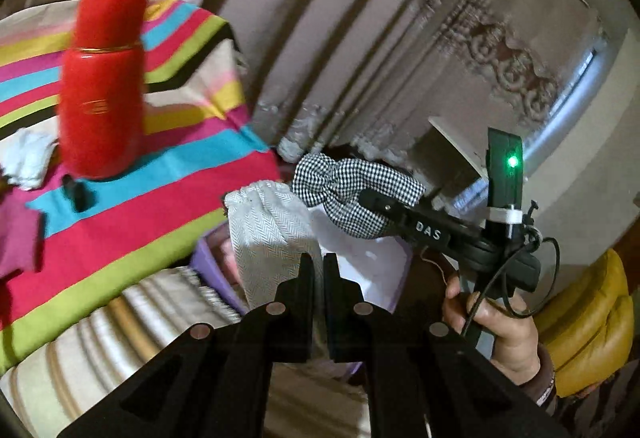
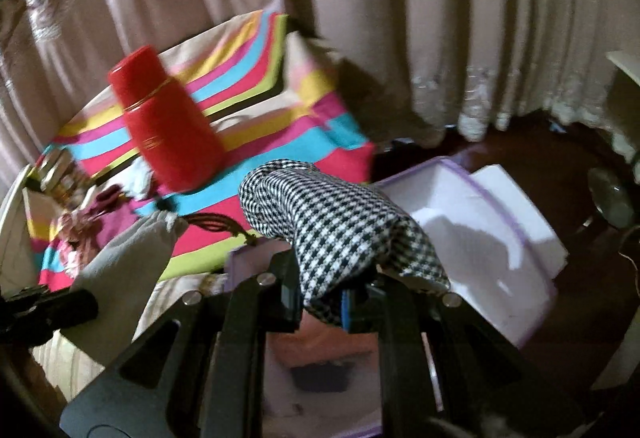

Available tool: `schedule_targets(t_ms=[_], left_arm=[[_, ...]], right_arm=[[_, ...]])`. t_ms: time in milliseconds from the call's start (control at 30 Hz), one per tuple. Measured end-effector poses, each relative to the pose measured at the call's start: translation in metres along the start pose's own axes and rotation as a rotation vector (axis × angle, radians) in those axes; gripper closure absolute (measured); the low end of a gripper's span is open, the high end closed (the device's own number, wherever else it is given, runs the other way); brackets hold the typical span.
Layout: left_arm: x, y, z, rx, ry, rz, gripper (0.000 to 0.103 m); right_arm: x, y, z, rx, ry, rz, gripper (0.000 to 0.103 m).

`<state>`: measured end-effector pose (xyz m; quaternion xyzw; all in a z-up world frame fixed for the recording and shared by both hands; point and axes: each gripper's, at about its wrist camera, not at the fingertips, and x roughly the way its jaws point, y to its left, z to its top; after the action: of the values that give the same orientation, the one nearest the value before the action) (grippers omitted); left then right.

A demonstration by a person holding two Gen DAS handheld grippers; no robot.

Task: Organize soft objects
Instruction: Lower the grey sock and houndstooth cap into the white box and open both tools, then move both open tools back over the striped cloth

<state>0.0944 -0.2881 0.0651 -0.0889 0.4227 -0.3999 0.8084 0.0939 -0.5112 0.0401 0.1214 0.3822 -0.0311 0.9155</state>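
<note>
My left claw (image 1: 316,266) is pressed together on the grey-white herringbone fabric pouch (image 1: 272,230), pinching it low down w/ the gathered top sticking up past the tips. My right claw (image 2: 332,302) is clamped on the black-and-white houndstooth cloth pouch (image 2: 336,222), which bulges up and over the fingers; in the left cam that claw reaches in from the right, a hand (image 1: 492,322) on its grip. Both pouches hang above a white box with lilac trim (image 2: 480,222) that sits on the dark floor beside the bench edge; frames are smeared, so I can't say if either pouch touches the box. Behind, the bench wears a bright striped cloth of pink, blue, green and yellow (image 1: 152,174), w/ a tall glossy red flask (image 1: 102,86) standing on it and a crumpled white tissue (image 1: 28,158) just beside the flask's base. Pale pleated curtains (image 2: 400,18) fill the background.
</note>
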Motion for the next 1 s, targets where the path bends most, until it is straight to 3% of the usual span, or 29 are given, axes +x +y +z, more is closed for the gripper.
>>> schedule_targets(t_ms=[167, 233, 267, 300, 333, 367, 400, 767, 1000], left_arm=[[0.031, -0.026, -0.003, 0.028, 0.071, -0.059, 0.096], [0.048, -0.035, -0.008, 0.043, 0.141, -0.1, 0.084], [0.054, -0.038, -0.01, 0.052, 0.17, -0.106, 0.077], [0.058, -0.042, -0.013, 0.064, 0.189, -0.098, 0.062], [0.06, -0.044, -0.017, 0.079, 0.193, -0.09, 0.053], [0.059, -0.046, -0.019, 0.088, 0.192, -0.088, 0.051], [0.058, -0.045, -0.019, 0.091, 0.192, -0.088, 0.051], [0.022, -0.01, -0.011, 0.007, 0.101, -0.022, 0.051], [-0.031, 0.037, -0.013, -0.071, -0.027, 0.101, 0.051]], right_arm=[[-0.005, -0.037, 0.002, 0.06, -0.011, -0.072, 0.087], [-0.006, -0.047, 0.003, 0.082, -0.007, -0.096, 0.086], [-0.007, -0.053, 0.003, 0.097, -0.001, -0.107, 0.081], [-0.006, -0.058, 0.003, 0.111, 0.006, -0.116, 0.067], [-0.005, -0.063, 0.003, 0.126, 0.014, -0.124, 0.058], [-0.007, -0.068, 0.001, 0.14, 0.011, -0.129, 0.042], [-0.008, -0.071, 0.001, 0.147, 0.004, -0.127, 0.037], [-0.001, -0.05, -0.002, 0.101, 0.031, -0.077, 0.036], [0.005, -0.014, -0.005, 0.036, 0.062, -0.027, 0.036]])
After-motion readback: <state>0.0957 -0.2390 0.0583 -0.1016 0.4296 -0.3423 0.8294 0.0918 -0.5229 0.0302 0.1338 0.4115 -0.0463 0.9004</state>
